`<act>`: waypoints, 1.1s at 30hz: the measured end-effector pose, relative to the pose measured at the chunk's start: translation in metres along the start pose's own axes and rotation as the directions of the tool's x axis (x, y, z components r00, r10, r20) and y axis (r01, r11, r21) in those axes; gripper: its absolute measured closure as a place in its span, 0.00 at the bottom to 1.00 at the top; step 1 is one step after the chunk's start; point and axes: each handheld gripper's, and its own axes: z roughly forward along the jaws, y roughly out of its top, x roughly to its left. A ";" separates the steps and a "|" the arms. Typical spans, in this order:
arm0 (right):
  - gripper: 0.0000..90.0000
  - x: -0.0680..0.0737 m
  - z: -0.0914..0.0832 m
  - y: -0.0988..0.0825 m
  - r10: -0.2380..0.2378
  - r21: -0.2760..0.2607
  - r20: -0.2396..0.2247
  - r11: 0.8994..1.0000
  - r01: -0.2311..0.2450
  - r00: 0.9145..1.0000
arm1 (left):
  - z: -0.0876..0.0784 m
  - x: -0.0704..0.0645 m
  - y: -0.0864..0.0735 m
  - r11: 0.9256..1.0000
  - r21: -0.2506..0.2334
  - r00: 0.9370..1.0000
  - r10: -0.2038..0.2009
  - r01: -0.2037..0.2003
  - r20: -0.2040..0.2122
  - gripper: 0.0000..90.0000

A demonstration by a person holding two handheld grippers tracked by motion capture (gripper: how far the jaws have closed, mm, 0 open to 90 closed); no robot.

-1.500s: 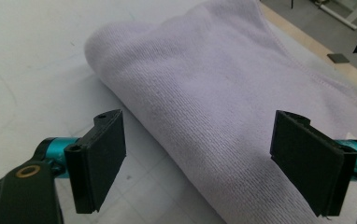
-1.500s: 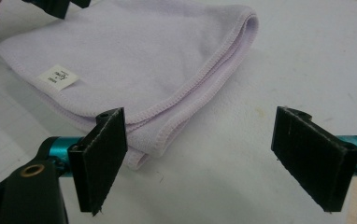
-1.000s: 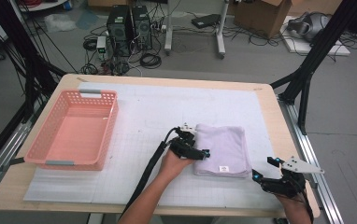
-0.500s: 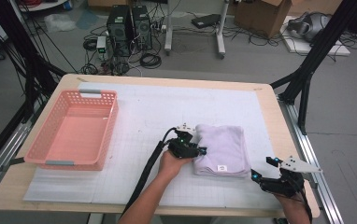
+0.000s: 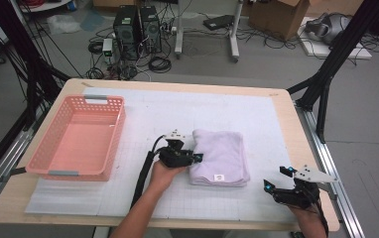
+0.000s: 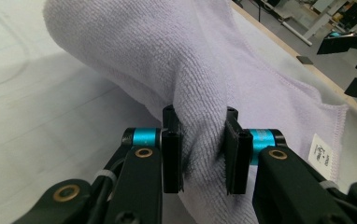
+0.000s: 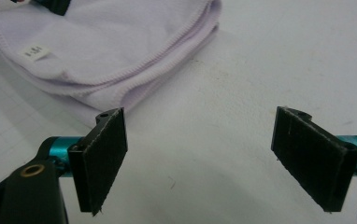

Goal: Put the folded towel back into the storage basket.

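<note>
The folded lilac towel (image 5: 220, 156) is lying on the tabletop (image 5: 277, 124), right of the pink basket (image 5: 78, 136). The left tongs (image 6: 200, 154), having just been closing, are pinching its left edge. The right tongs (image 7: 200, 158) are gaping wide, released, near the towel's right corner.

I count one folded lilac towel (image 5: 221, 156) with one white tag (image 5: 219, 177), near the middle of my table (image 5: 277, 99). One pink basket (image 5: 78, 136) sits left. I hold two grippers: my left gripper (image 5: 190, 157) and my right gripper (image 5: 276, 179). On the far floor stand two computer towers (image 5: 138, 27) and one cardboard box (image 5: 277, 17).
</note>
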 end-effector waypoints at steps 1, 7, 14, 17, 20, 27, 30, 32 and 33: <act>0.19 0.000 0.000 0.000 -0.002 0.000 0.001 1.000 0.002 1.000 | -0.005 0.003 -0.001 1.000 -0.007 1.000 -0.001 0.001 -0.001 0.81; 0.19 0.002 0.003 0.001 -0.005 0.005 -0.001 1.000 0.005 1.000 | -0.033 0.015 -0.008 0.999 -0.032 1.000 -0.006 0.005 -0.018 0.81; 0.19 0.004 0.005 0.002 -0.012 0.007 -0.005 1.000 0.012 1.000 | -0.058 0.020 -0.008 0.998 -0.064 0.999 0.010 -0.012 -0.031 0.82; 0.19 0.004 0.006 0.003 -0.006 0.007 -0.005 1.000 0.006 1.000 | -0.068 0.022 -0.008 0.997 -0.072 0.999 0.022 -0.025 -0.035 0.82; 0.19 0.005 0.007 0.003 -0.008 0.007 -0.007 1.000 0.008 1.000 | -0.077 0.023 -0.007 0.996 -0.085 0.999 0.031 -0.034 -0.038 0.82; 0.19 0.005 0.009 0.004 -0.013 0.007 -0.009 1.000 0.013 1.000 | -0.098 0.018 0.002 0.988 -0.128 0.996 0.078 -0.082 -0.035 0.83; 0.19 0.005 0.009 0.005 -0.015 0.007 -0.010 1.000 0.015 1.000 | -0.106 0.014 0.006 0.982 -0.151 0.994 0.106 -0.110 -0.034 0.83; 0.19 0.006 0.010 0.005 -0.010 0.005 -0.011 1.000 0.010 1.000 | -0.111 0.012 0.008 0.978 -0.163 0.991 0.126 -0.130 -0.033 0.83; 0.19 0.006 0.010 0.005 -0.014 0.006 -0.011 1.000 0.014 1.000 | -0.113 0.011 0.009 0.976 -0.170 0.991 0.132 -0.136 -0.034 0.83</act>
